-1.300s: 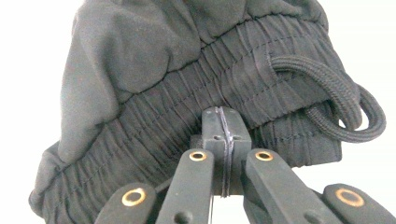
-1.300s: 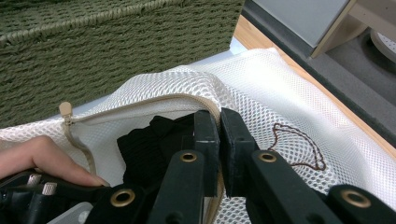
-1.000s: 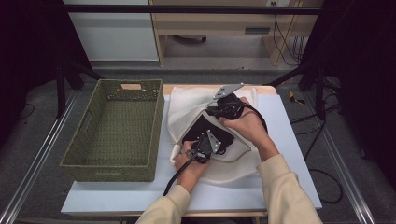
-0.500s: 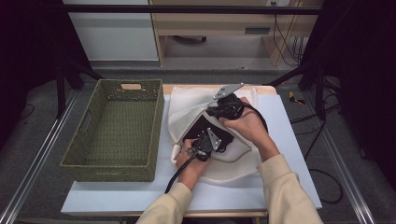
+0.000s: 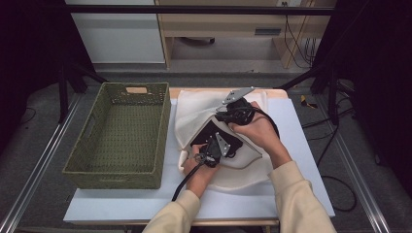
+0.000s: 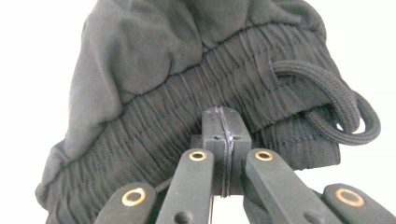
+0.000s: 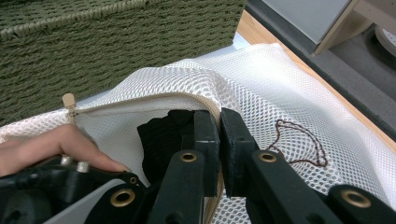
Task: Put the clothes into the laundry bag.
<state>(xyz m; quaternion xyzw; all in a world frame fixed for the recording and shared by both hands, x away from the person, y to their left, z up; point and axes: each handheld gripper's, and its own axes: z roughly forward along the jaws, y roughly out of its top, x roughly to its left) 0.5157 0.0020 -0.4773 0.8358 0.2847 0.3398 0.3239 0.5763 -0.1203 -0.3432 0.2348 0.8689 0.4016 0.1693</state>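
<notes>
A white mesh laundry bag (image 5: 194, 111) lies on the table with its zip edge lifted open. My right gripper (image 5: 224, 116) is shut on that zip edge (image 7: 187, 100), pinching the mesh bag (image 7: 289, 93) between its jaws (image 7: 219, 128). A black garment (image 5: 209, 135) with a gathered elastic waistband (image 6: 163, 107) and a drawstring (image 6: 336, 98) sits in the bag's mouth. My left gripper (image 5: 210, 151) is shut on the waistband, its pads pressed together on the fabric (image 6: 224, 128). In the right gripper view the black garment (image 7: 163, 135) lies just inside the opening.
A green woven basket (image 5: 121, 131) stands left of the bag, its wall (image 7: 116, 46) close behind the opening. A zip pull (image 7: 69, 100) sits at the bag's edge. The person's left-hand finger (image 7: 46, 149) rests beside it. White table surface (image 5: 301, 126) borders the bag on the right.
</notes>
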